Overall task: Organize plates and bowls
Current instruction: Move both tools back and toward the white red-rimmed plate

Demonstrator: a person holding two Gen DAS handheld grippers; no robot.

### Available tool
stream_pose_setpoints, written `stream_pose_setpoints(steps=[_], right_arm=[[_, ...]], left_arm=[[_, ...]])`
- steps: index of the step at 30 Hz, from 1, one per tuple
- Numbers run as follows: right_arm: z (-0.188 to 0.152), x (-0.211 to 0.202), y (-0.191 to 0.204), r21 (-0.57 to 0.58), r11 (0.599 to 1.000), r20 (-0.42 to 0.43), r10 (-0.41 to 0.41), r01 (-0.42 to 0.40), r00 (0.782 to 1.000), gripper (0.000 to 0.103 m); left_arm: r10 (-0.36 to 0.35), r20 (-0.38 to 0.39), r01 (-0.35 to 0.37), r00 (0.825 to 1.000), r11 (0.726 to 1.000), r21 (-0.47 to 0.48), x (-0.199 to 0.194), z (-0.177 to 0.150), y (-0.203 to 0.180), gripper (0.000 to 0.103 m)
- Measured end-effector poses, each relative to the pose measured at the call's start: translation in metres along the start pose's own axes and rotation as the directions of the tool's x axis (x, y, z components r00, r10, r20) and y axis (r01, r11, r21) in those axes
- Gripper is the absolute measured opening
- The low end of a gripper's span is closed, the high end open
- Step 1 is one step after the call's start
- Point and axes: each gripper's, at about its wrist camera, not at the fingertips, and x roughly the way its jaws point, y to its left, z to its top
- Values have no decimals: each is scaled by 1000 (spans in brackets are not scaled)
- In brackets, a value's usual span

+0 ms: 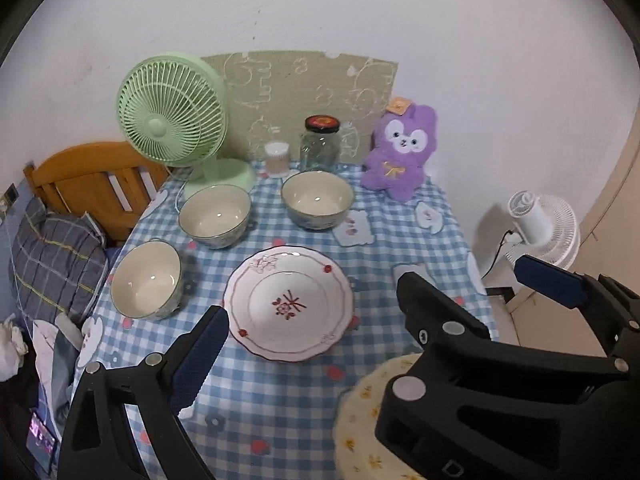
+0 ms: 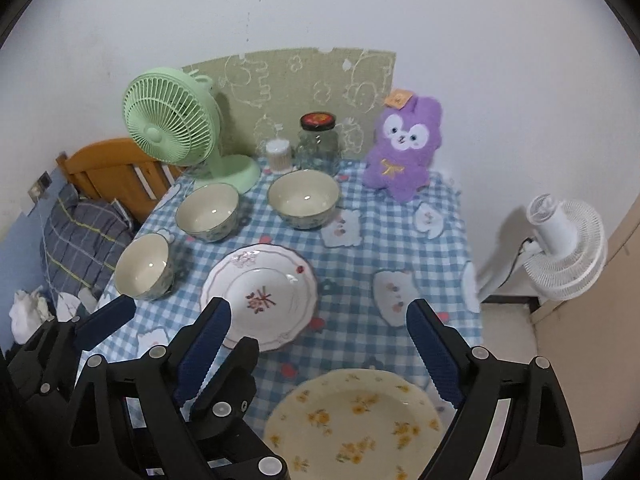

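Note:
A white plate with a red flower pattern (image 1: pixel 288 308) (image 2: pixel 260 296) lies mid-table on the blue checked cloth. A cream plate with yellow flowers (image 2: pixel 352 420) (image 1: pixel 360 408) lies at the front edge. Three cream bowls stand upright and apart: front left (image 1: pixel 146 280) (image 2: pixel 144 266), middle (image 1: pixel 214 214) (image 2: pixel 208 210), back (image 1: pixel 318 198) (image 2: pixel 304 198). My left gripper (image 1: pixel 320 316) hovers open and empty before the white plate; the right gripper's body hides its right finger. My right gripper (image 2: pixel 318 308) (image 1: pixel 466 276) hangs open and empty above the yellow-flowered plate.
At the back stand a green fan (image 1: pixel 172 108), a glass jar with a dark lid (image 1: pixel 320 144), a small white container (image 1: pixel 276 156) and a purple plush (image 1: pixel 404 148). A wooden headboard (image 1: pixel 92 176) borders the table's left side. A white floor fan (image 2: pixel 560 248) stands beyond the right edge.

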Motion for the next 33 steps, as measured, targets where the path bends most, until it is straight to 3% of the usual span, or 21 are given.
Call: stream_pose_setpoints(steps=[14,19,31,33], right_arm=[[9,76,30,6,1000,-14,-3,3,1000,92],[10,101,42,-46,999,-15,-23,22,1000,92],[3,162,43,-20,999,-97,-39,37,995,90],[1,171,43,-17,999,-112,-46,44,993,85]], left_arm=[[49,-52,-48,997,999,19,67,8,43,90],[38,-61,-37,997,999,7,89,4,57,90],[57,-135,-66,989,996,-62,144,-8,83,83],[62,-147,-71,987,995,-63,150,-10,85,80]])
